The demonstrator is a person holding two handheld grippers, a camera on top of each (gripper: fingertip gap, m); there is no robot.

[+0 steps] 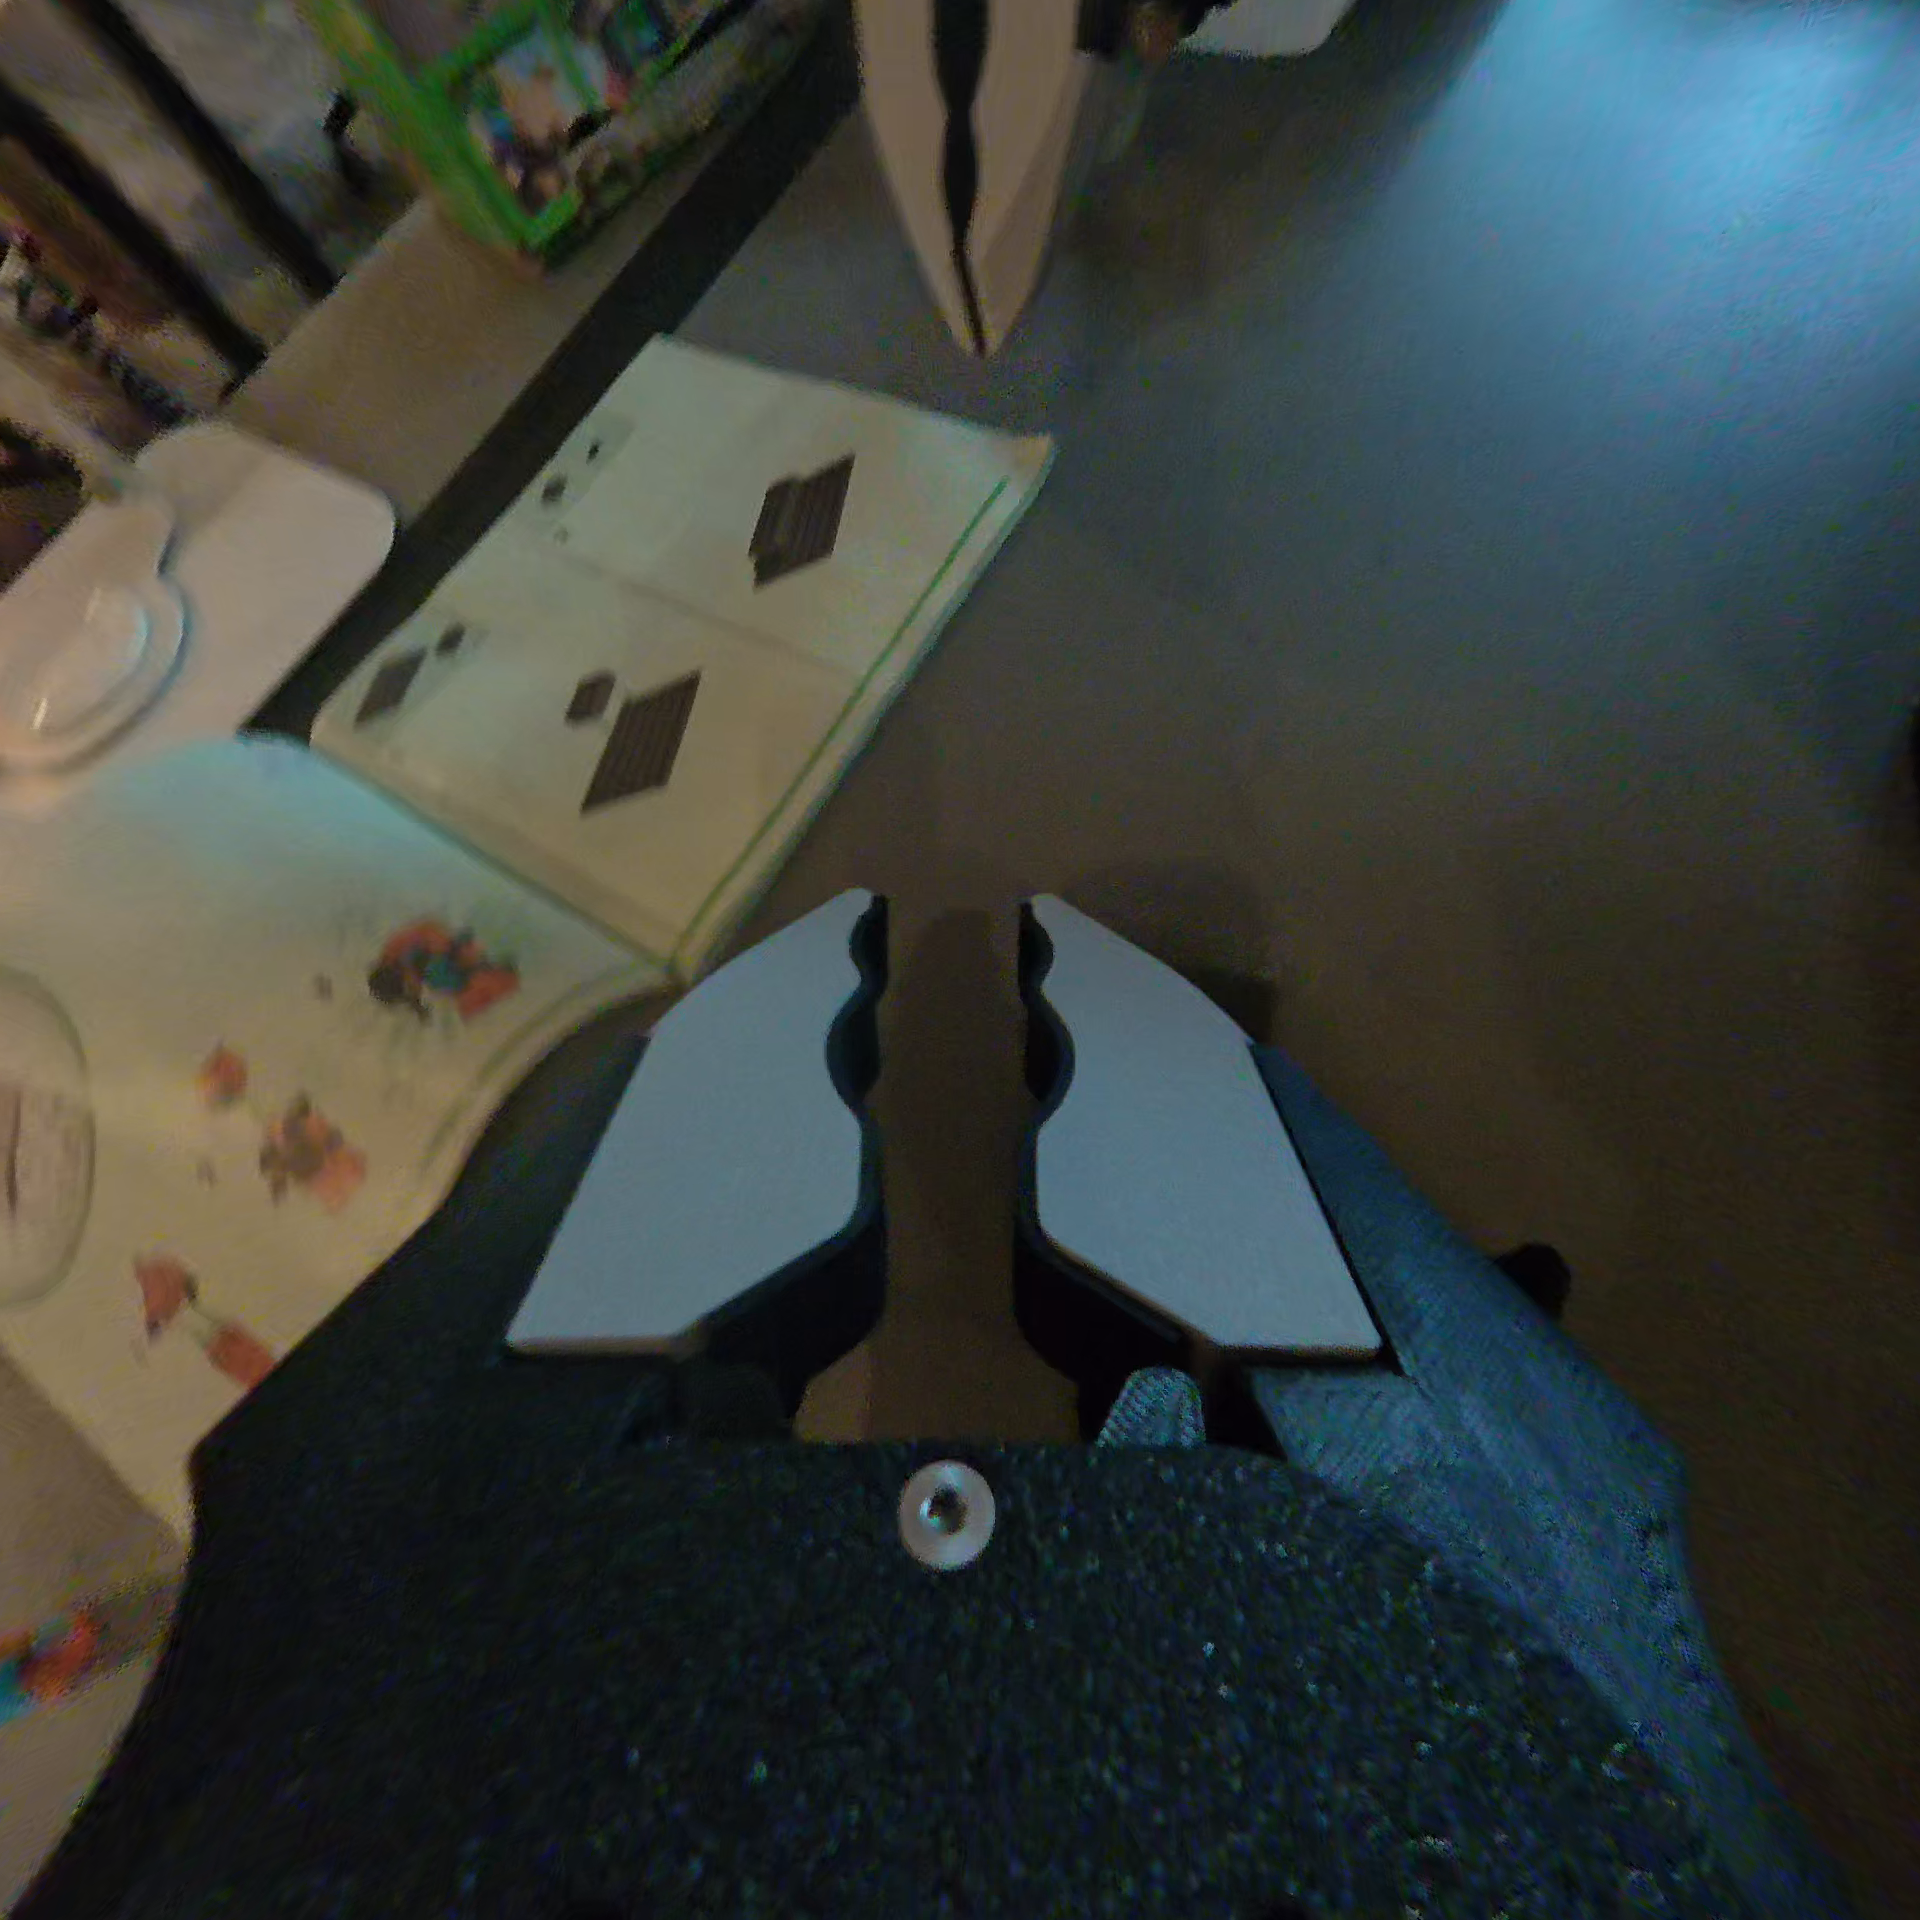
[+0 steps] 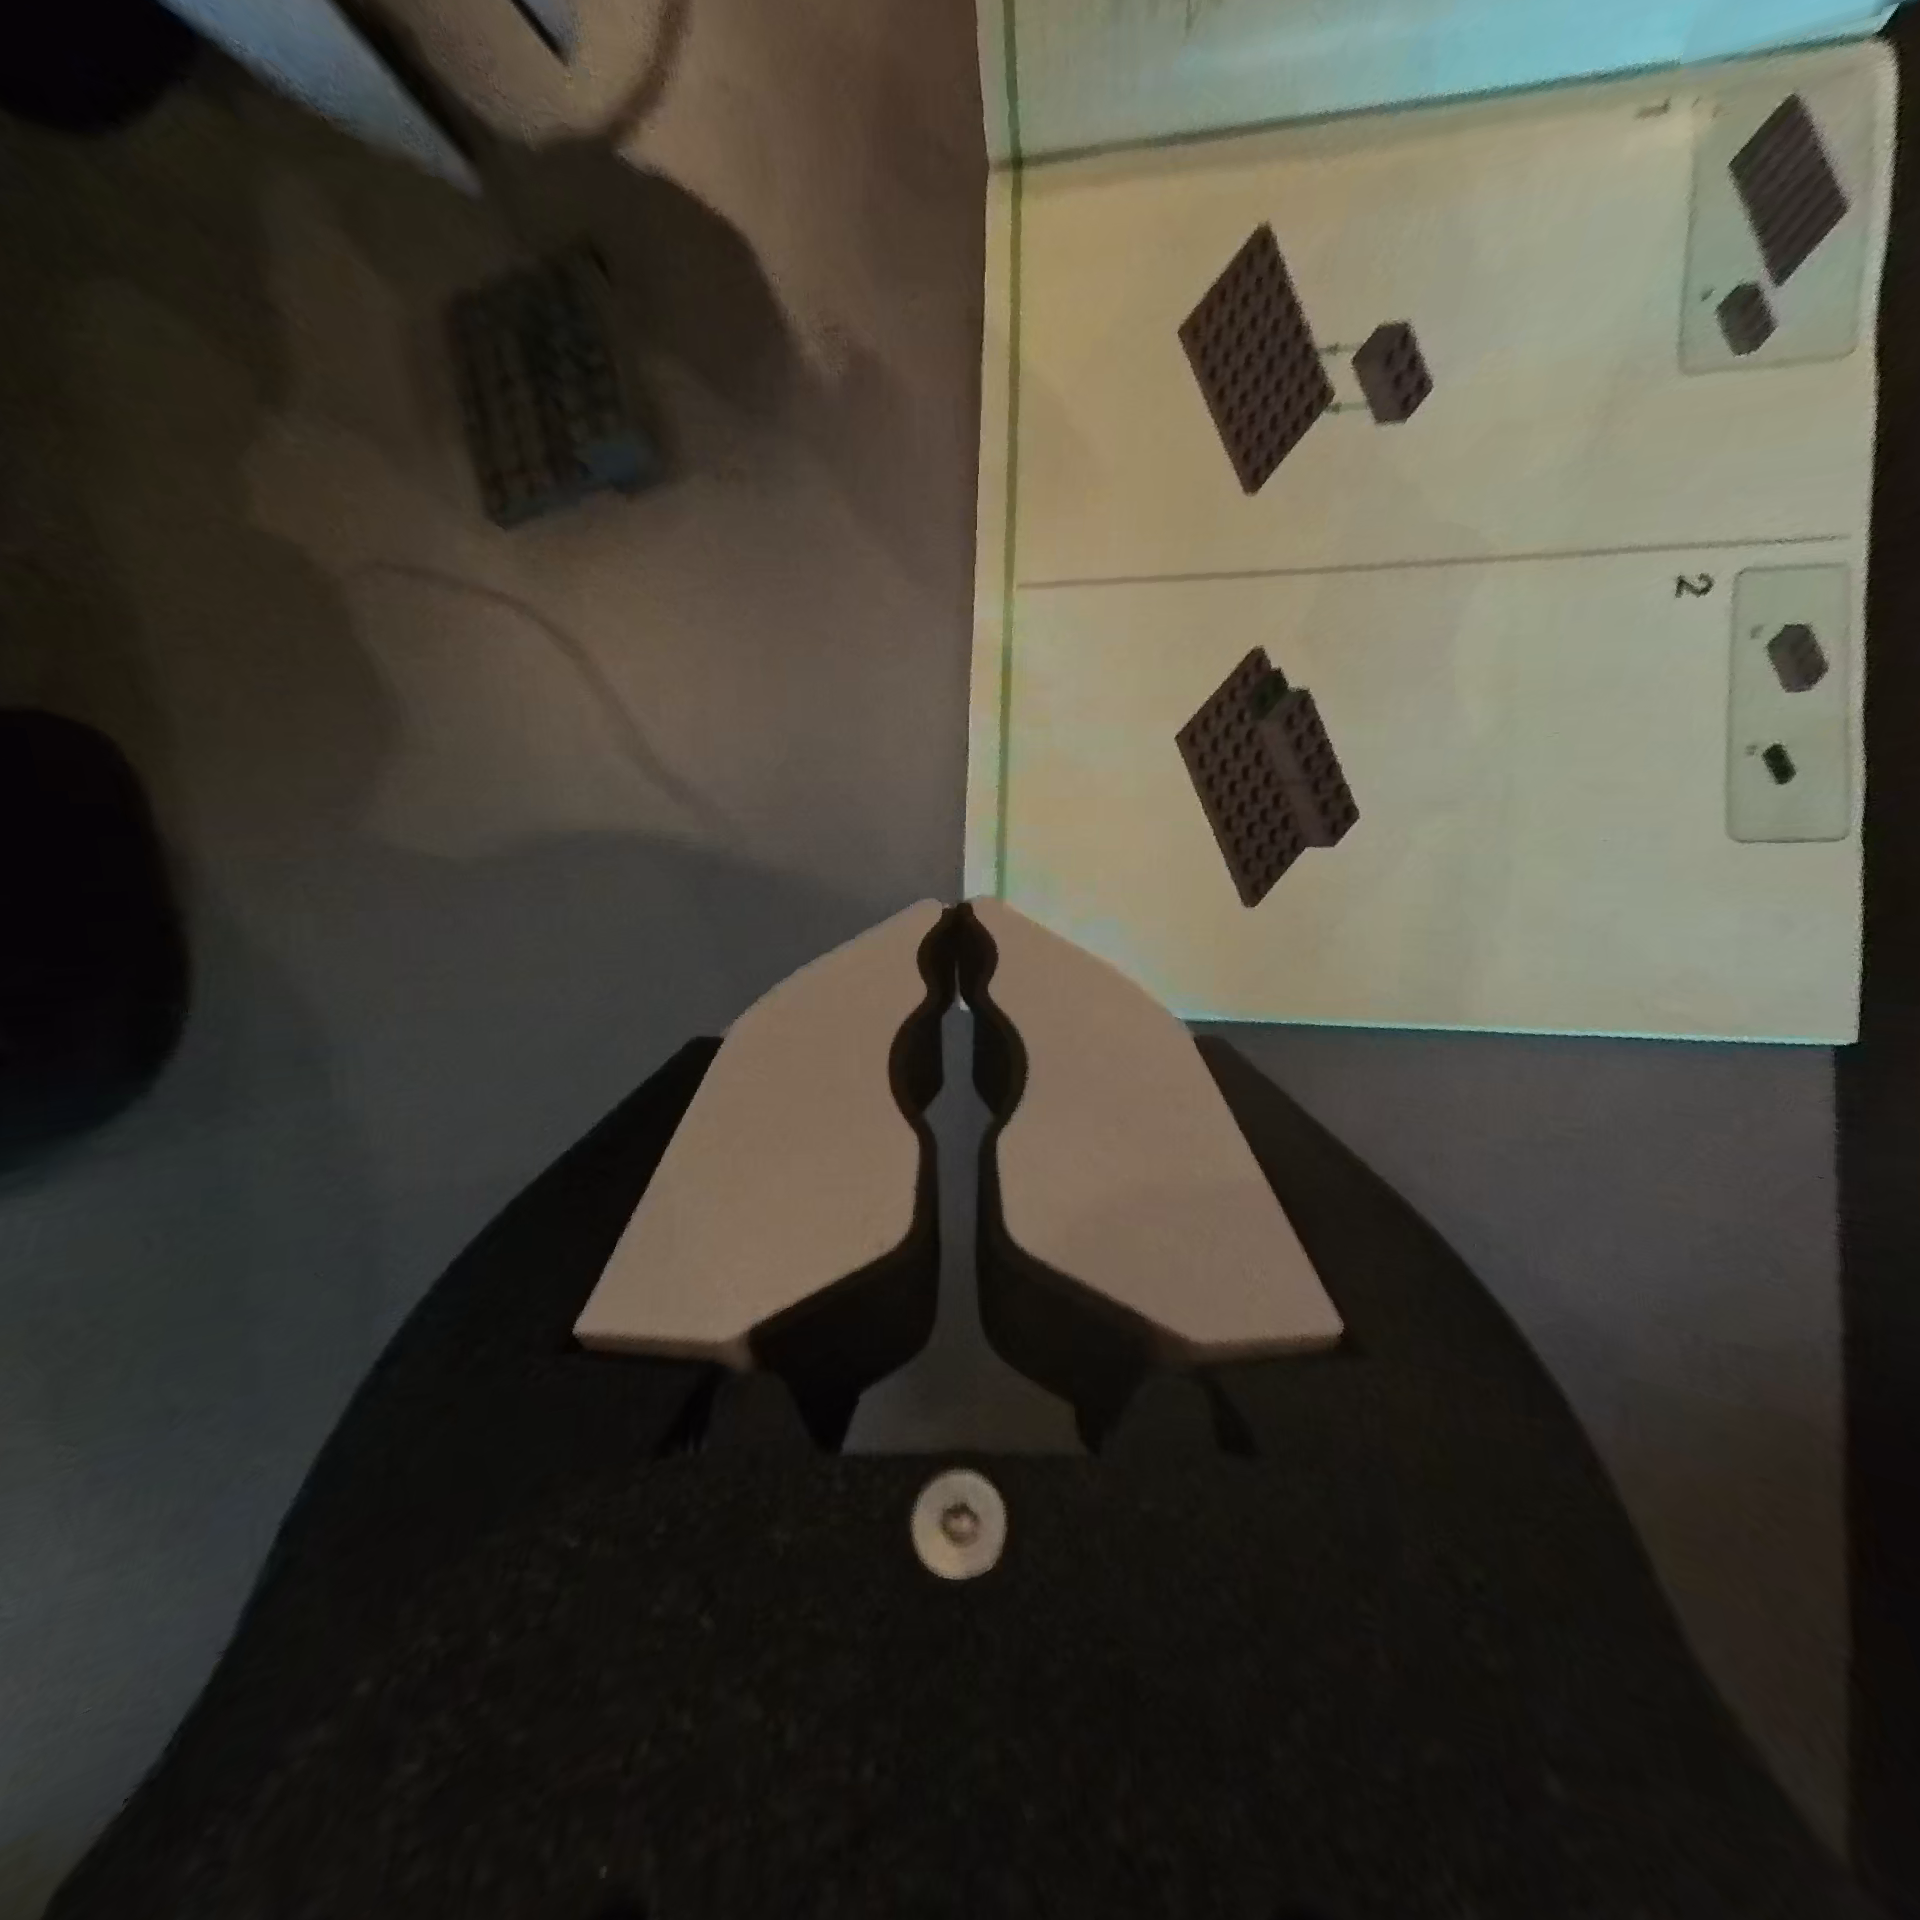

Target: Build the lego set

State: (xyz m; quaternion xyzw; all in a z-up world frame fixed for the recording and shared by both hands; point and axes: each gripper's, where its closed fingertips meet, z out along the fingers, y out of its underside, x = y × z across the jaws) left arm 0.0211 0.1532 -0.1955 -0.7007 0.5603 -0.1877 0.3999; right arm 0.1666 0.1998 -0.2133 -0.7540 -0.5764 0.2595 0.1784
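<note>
Scene: a dim tabletop (image 1: 1351, 644) with an open instruction booklet (image 1: 686, 634) lying flat, its pages showing the opening build diagrams.
Left gripper: the left gripper (image 1: 953, 914) hovers low over bare table just right of the booklet, jaws spread and holding nothing.
Right gripper: the right gripper (image 2: 958, 912) has its fingertips pressed together at the booklet's near-left corner, with nothing visible between them.
Lego: a dark grey studded plate (image 2: 556, 390), seemingly with a small brick on its near end, lies on the table left of the booklet (image 2: 1455, 582), well apart from both grippers.
Parts supply: loose coloured pieces on a white tray (image 1: 249, 1039) at near left; a green set box (image 1: 499, 135) stands far left.
Step in hand: apparently the earliest stage, base plate barely begun.
Next move: likely fetching the next brick, which calls for the right jaws to part first.
</note>
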